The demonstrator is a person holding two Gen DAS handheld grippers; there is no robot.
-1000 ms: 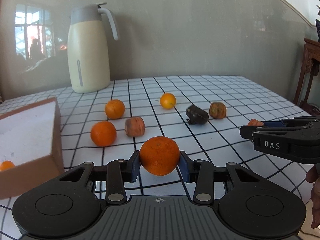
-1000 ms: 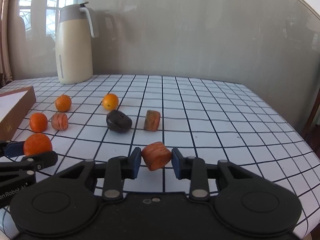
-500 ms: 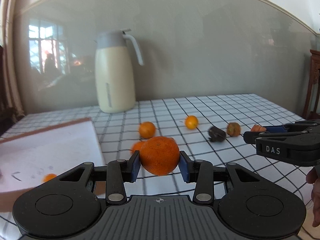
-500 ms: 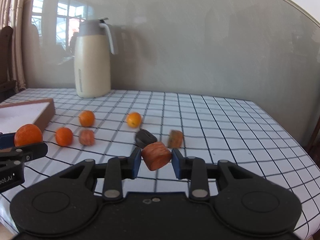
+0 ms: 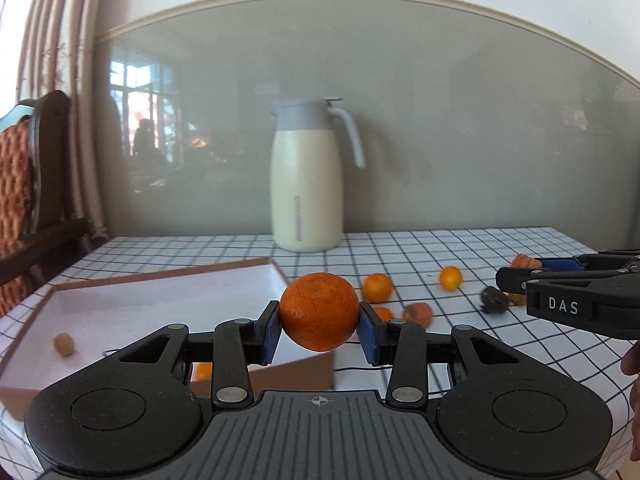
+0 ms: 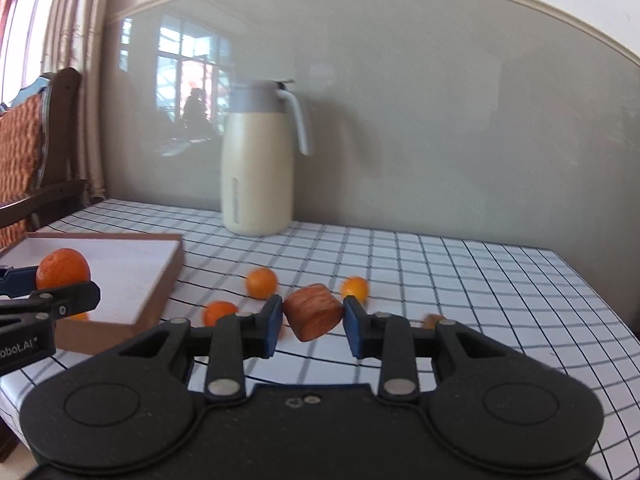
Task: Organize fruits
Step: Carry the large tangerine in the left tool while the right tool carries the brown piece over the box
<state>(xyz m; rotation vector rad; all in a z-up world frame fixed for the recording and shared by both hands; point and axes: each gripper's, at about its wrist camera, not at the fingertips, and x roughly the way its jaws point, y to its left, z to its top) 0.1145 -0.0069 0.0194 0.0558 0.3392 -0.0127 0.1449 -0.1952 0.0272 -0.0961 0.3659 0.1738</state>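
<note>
My left gripper (image 5: pixel 319 330) is shut on a large orange (image 5: pixel 319 311) and holds it in the air near the right corner of a shallow brown box (image 5: pixel 132 304) with a white inside. The box holds a small tan fruit (image 5: pixel 64 344) and a small orange fruit (image 5: pixel 203 370). My right gripper (image 6: pixel 313 326) is shut on a squat reddish-brown fruit (image 6: pixel 314 317), lifted above the table. Loose fruits lie on the checked tablecloth: two small oranges (image 5: pixel 377 288), a yellow-orange one (image 5: pixel 451 277), a reddish one (image 5: pixel 418 314) and a dark one (image 5: pixel 495 299).
A cream jug with a grey lid (image 5: pixel 307 178) stands at the back by the grey wall. A wooden chair (image 5: pixel 28 184) stands beyond the table's left end. The box also shows in the right wrist view (image 6: pixel 120 264), left of the loose fruits.
Both grippers have risen and swung left, each keeping its fruit. The box now lies below and left of my left gripper; the loose fruits have fallen to the right.
</note>
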